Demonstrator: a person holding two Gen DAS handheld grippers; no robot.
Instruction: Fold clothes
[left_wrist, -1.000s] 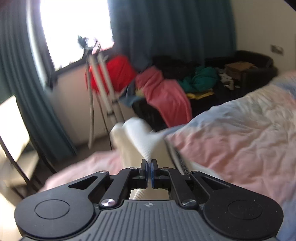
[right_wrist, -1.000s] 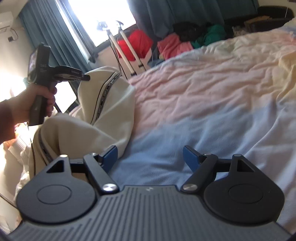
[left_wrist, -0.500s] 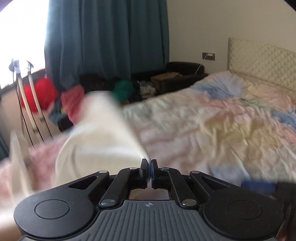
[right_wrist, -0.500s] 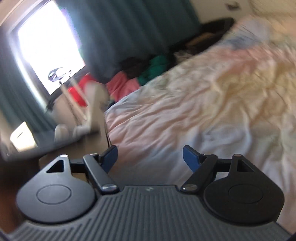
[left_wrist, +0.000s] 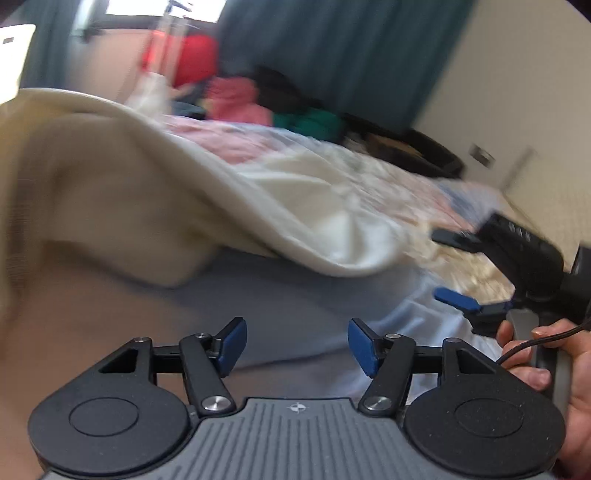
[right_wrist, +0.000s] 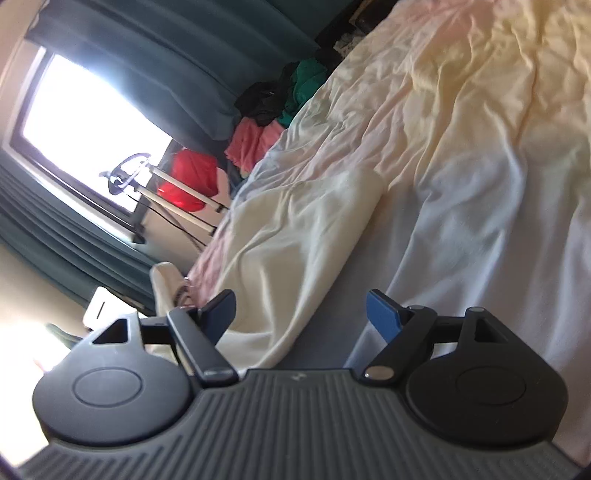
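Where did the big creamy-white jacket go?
The cream garment lies spread on the bed, left of centre in the right wrist view, just ahead of the open right gripper. In the left wrist view it fills the left side.

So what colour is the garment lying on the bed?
Cream, plain with no visible pattern. The garment shows sharpest in the right wrist view, spread on the bed.

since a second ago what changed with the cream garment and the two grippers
The left gripper, shut on the cream garment a second ago, has swung it onto the bed and let go: its jaws now stand open and the garment lies spread on the cover. The right gripper stayed open and empty throughout, though it has tilted. The clothes pile by the curtain looks unchanged.
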